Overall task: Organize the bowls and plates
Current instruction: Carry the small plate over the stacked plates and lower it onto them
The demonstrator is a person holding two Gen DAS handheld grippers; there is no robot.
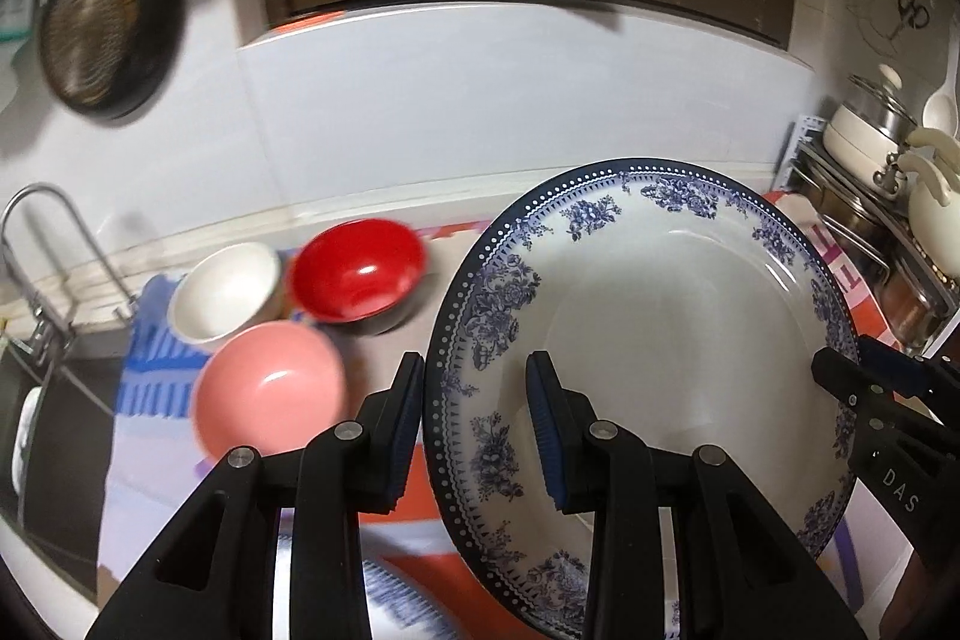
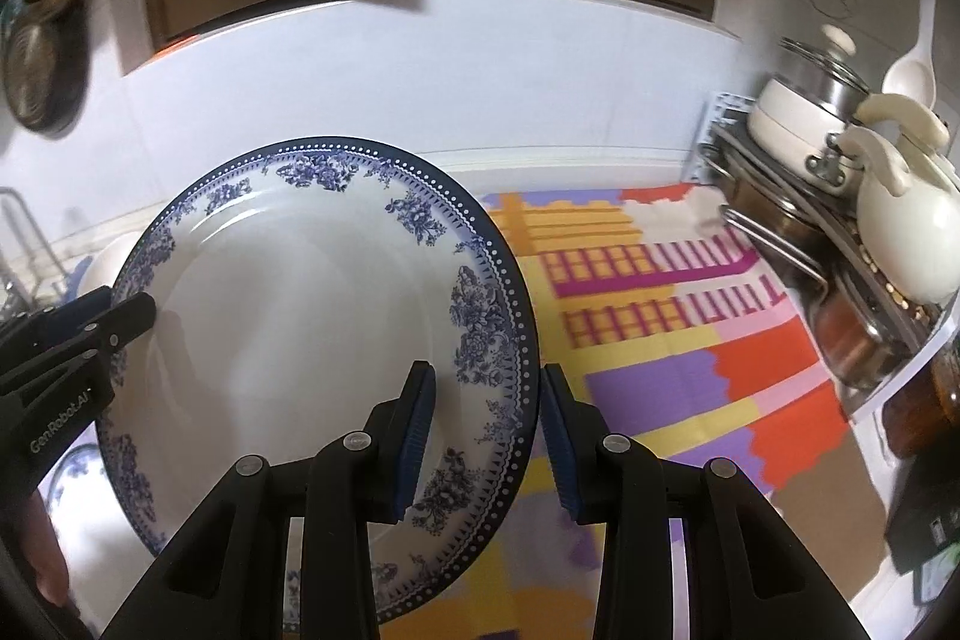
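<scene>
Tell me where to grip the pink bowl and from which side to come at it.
Grip the pink bowl by its rim, with one finger inside and one outside the wall. It sits upright and open-topped, so come from above, probably at the near edge: the white bowl and red bowl crowd its far side. Both grippers now hold the blue-patterned plate.

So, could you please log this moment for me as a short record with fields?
held item: plate, white with blue flowers, lifted and tilted
left gripper: shut on the plate's left rim
right gripper: shut on the plate's right rim
bowls: white bowl, red bowl and pink bowl grouped on the counter to the left of the plate
counter cover: colourful mat
far right: rack with pots and a cream kettle
far left: tap over a sink
</scene>
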